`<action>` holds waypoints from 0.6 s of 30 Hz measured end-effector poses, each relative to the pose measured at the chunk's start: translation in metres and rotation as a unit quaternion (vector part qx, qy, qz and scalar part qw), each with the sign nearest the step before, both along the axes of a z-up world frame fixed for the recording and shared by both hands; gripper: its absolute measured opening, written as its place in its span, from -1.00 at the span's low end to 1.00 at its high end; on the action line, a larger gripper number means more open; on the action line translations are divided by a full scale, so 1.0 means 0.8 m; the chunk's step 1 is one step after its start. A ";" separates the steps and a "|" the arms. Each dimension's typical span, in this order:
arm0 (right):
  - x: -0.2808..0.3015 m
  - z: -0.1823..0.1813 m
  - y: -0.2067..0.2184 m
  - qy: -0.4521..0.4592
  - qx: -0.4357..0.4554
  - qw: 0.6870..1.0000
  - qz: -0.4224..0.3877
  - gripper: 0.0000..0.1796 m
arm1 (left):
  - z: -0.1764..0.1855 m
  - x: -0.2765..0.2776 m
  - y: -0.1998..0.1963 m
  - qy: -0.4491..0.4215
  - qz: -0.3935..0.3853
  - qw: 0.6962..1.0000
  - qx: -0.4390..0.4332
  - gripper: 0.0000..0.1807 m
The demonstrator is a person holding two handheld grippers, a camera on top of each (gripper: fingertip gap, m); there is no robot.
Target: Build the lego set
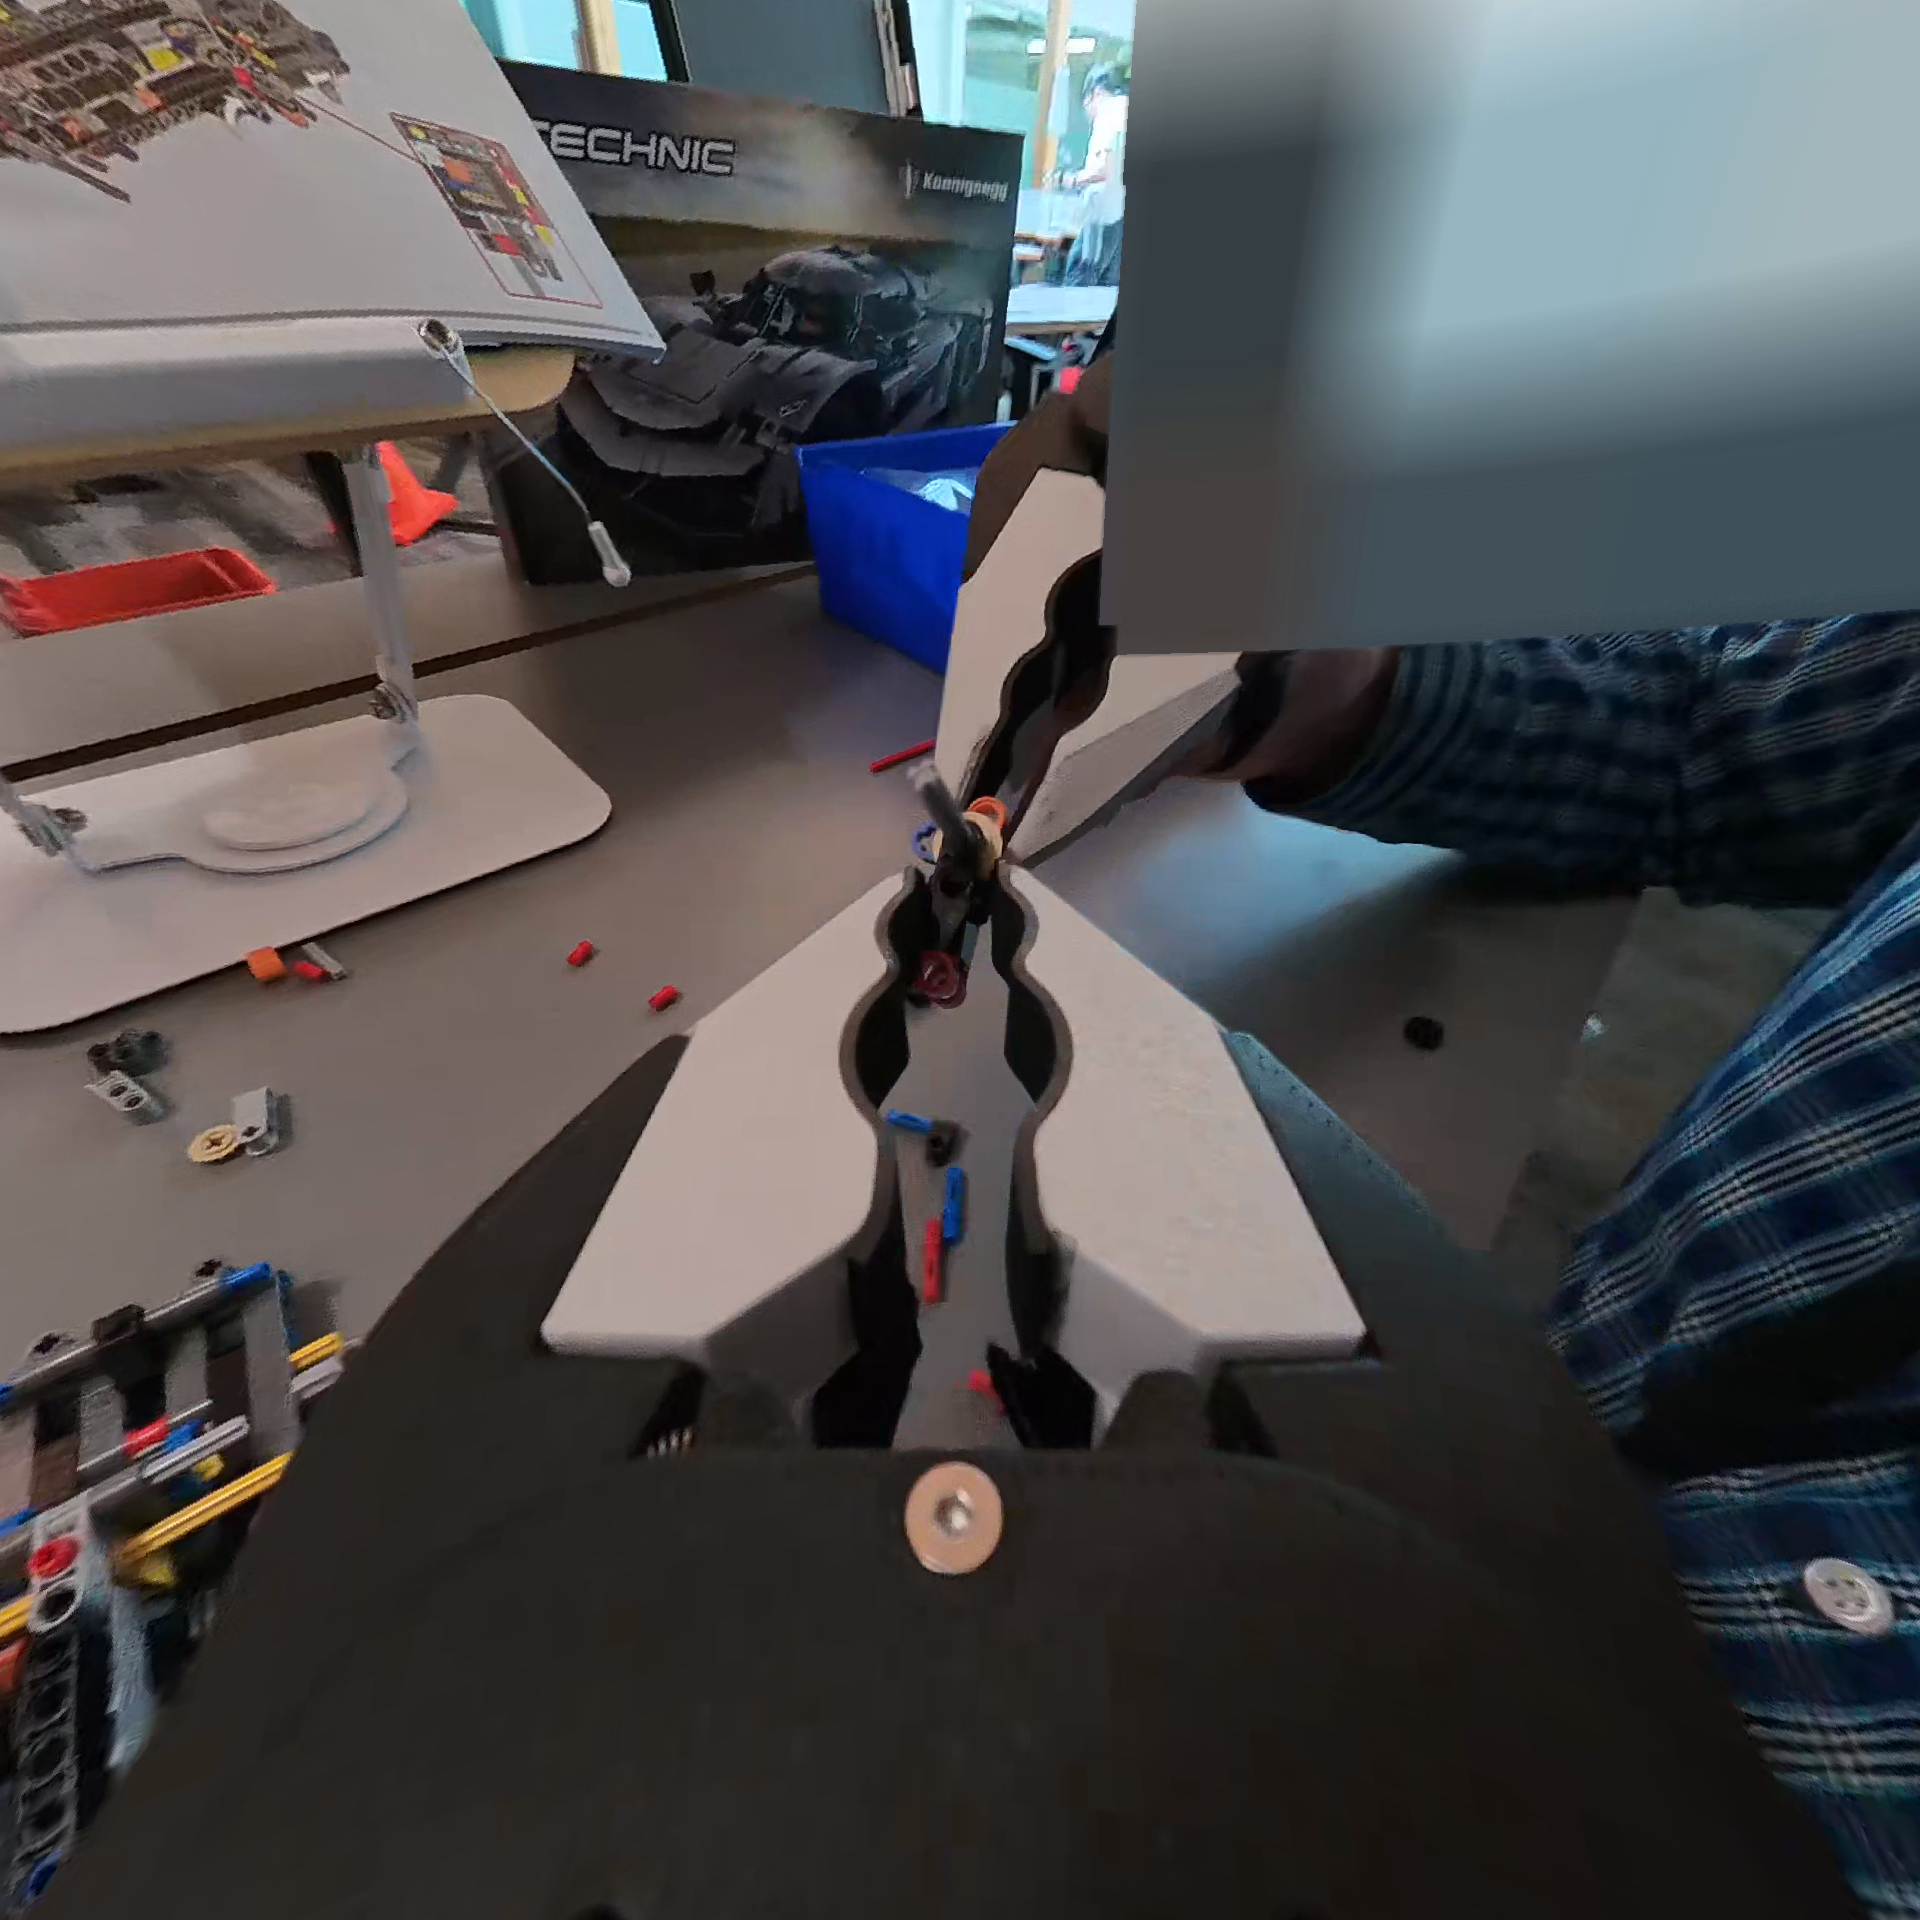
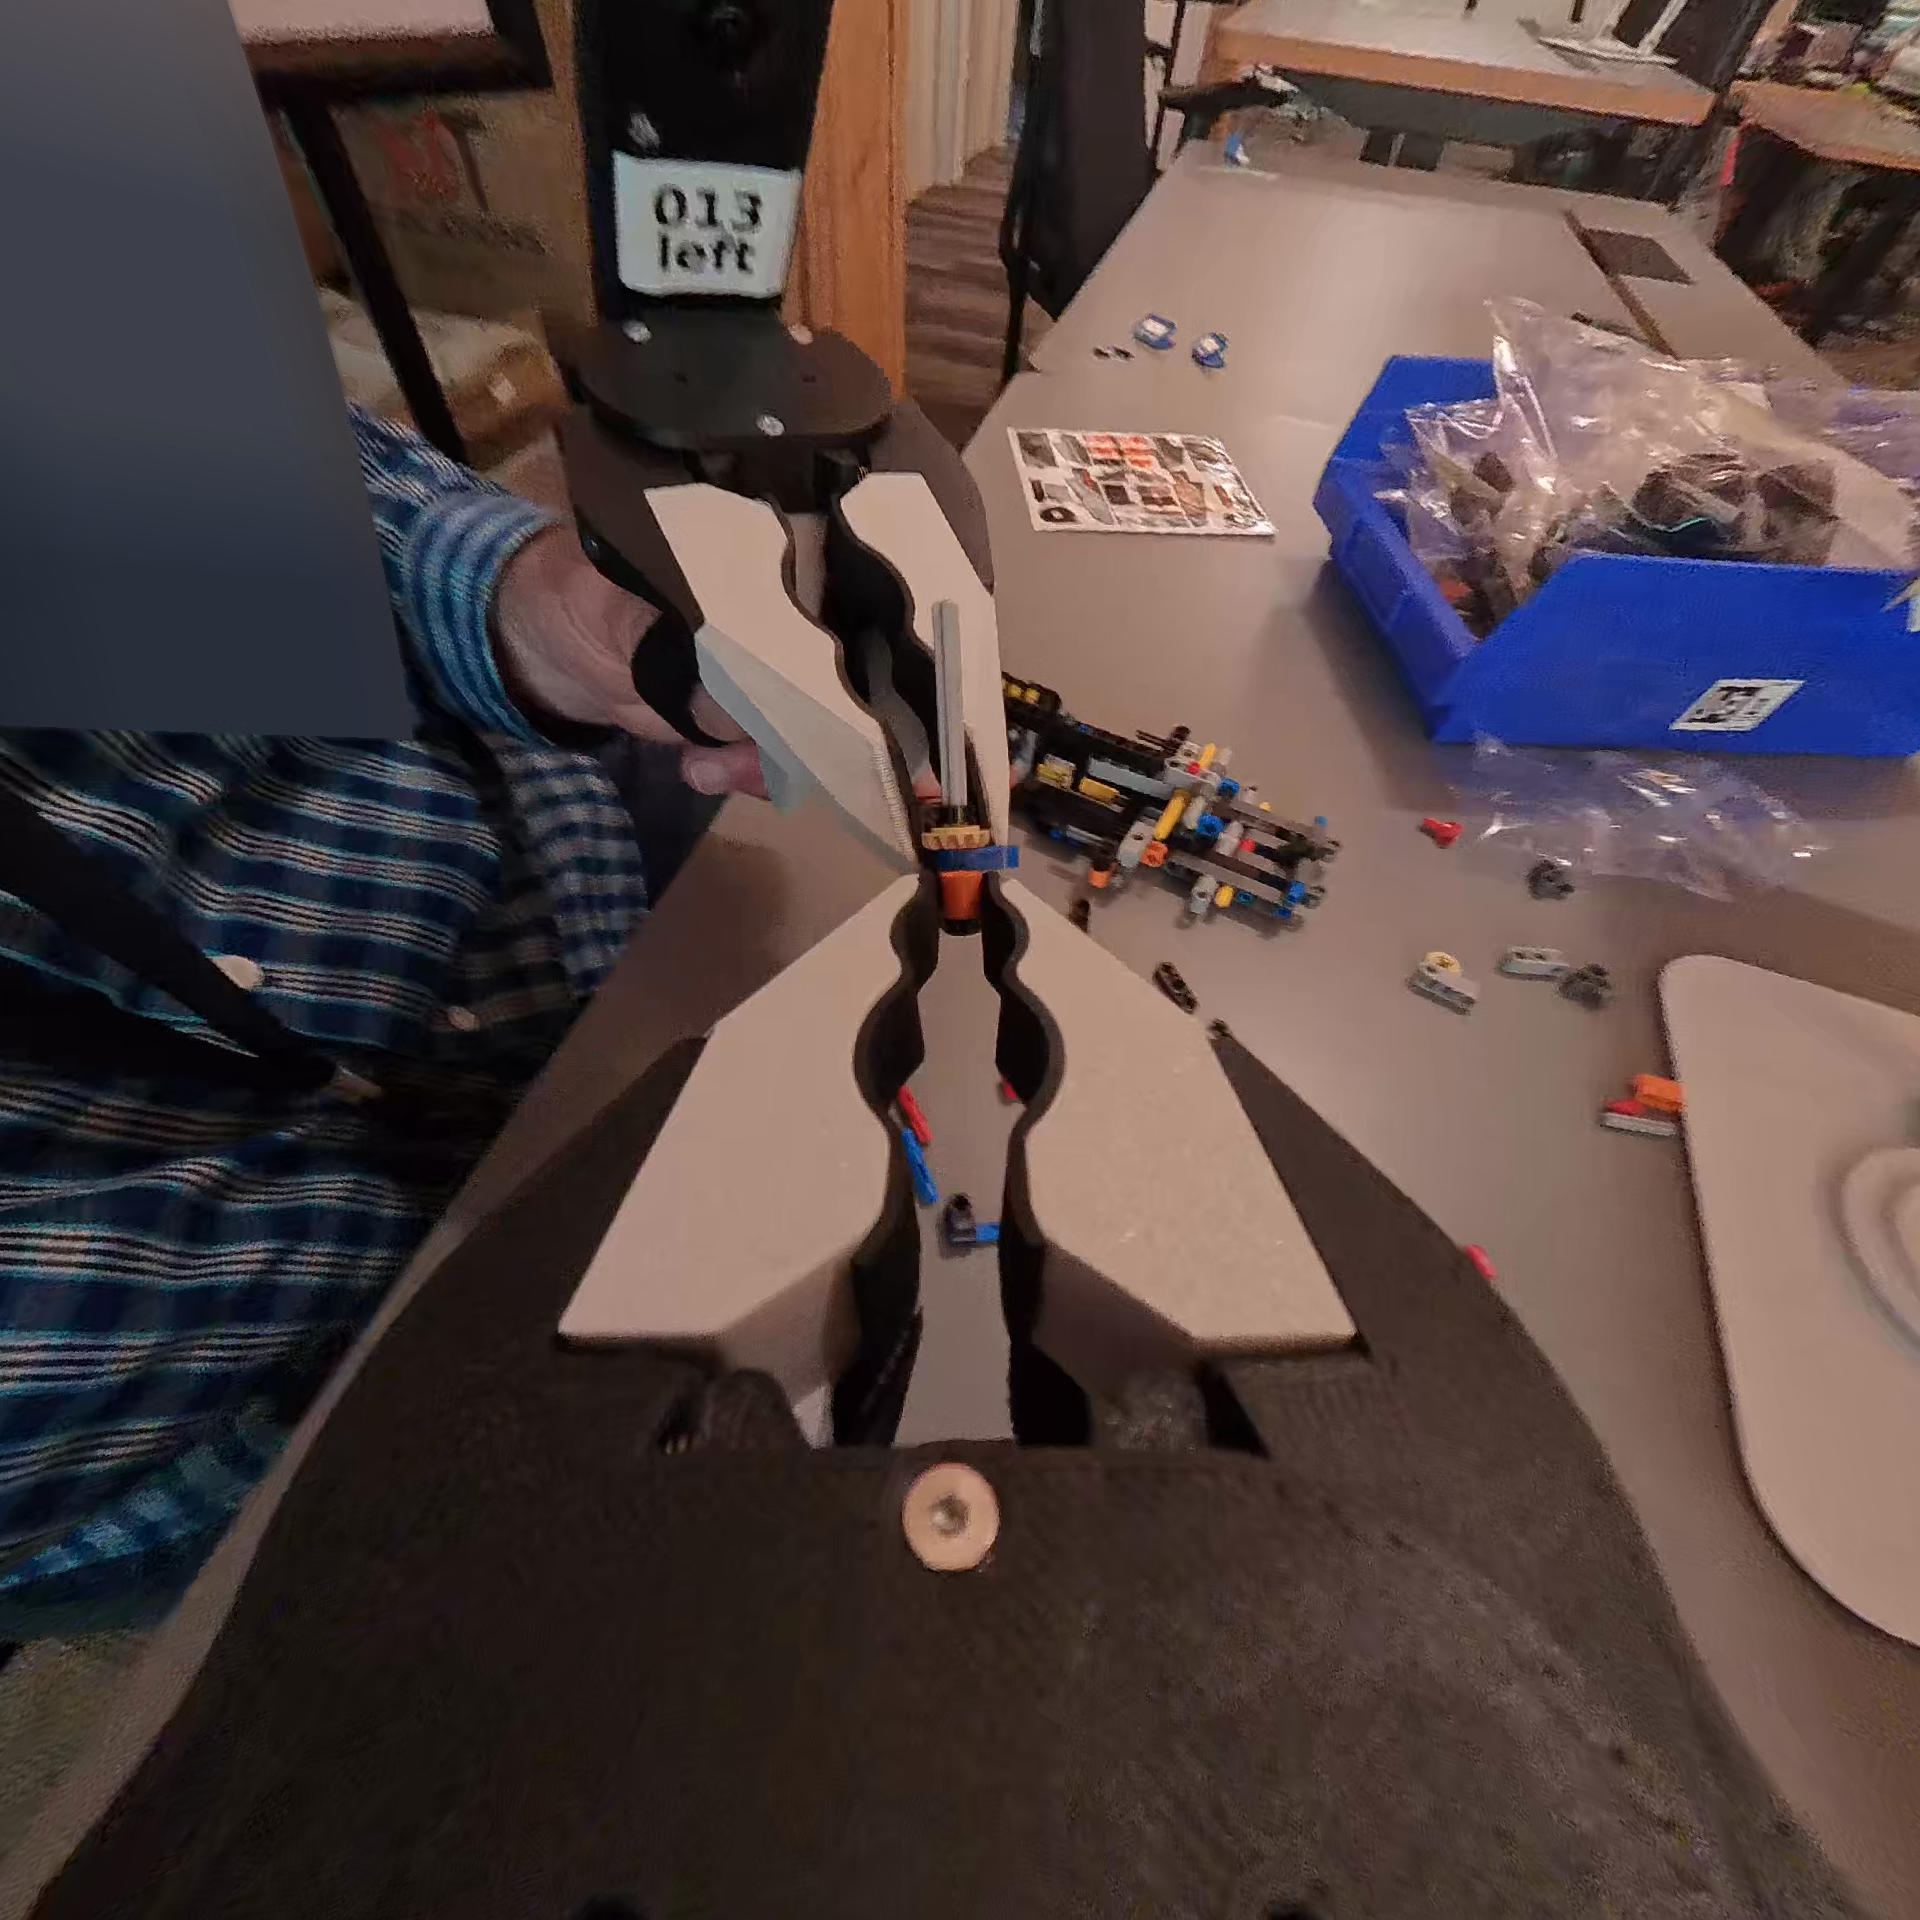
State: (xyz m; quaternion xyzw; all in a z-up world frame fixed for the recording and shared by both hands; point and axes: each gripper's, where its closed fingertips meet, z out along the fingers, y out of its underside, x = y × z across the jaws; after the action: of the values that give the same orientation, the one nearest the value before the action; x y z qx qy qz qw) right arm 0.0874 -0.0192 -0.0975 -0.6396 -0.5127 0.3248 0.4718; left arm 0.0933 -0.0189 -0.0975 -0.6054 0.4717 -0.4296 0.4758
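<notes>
A small lego axle assembly [image 2: 956, 831] — a grey axle carrying a tan gear, a blue piece and an orange bush — is held in the air above the near edge of the grey table [image 2: 1403, 1091], between the two grippers. The left gripper [image 2: 951, 800] comes down from above with its fingers clamped on the grey axle. The right gripper [image 2: 958, 909] meets it tip to tip, its fingers closed on the orange bush end. In the left wrist view the same assembly [image 1: 961, 831] sits at the tips of the left gripper [image 1: 956, 883], with the right gripper [image 1: 992, 810] just beyond.

On the table behind lies the partly built lego chassis [image 2: 1174, 821]. Loose pieces [image 2: 1507, 971] are scattered around it. A blue bin [image 2: 1621, 665] with plastic bags of parts stands towards the far right edge, a sticker sheet [image 2: 1138, 480] beside it. The instruction booklet [image 1: 270, 177] rests on a white stand [image 1: 312, 821].
</notes>
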 end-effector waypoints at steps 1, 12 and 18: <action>0.000 -0.001 0.002 -0.008 0.017 1.000 -0.008 -0.95 | -0.002 0.000 0.002 0.005 0.005 1.000 0.006 -0.89; 0.002 -0.005 0.016 -0.016 0.081 0.995 -0.062 -0.95 | -0.011 -0.001 0.015 -0.008 0.017 0.995 -0.095 -0.89; 0.004 -0.007 0.024 -0.091 0.198 0.969 -0.115 -0.95 | -0.013 0.000 0.022 -0.036 0.016 0.983 -0.179 -0.89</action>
State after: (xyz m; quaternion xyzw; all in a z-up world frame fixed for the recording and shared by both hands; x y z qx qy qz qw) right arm 0.0908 -0.0003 -0.1028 -0.6148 -0.5307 0.1003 0.5747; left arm 0.0934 -0.0015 -0.1080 -0.6723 0.3598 -0.5214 0.3830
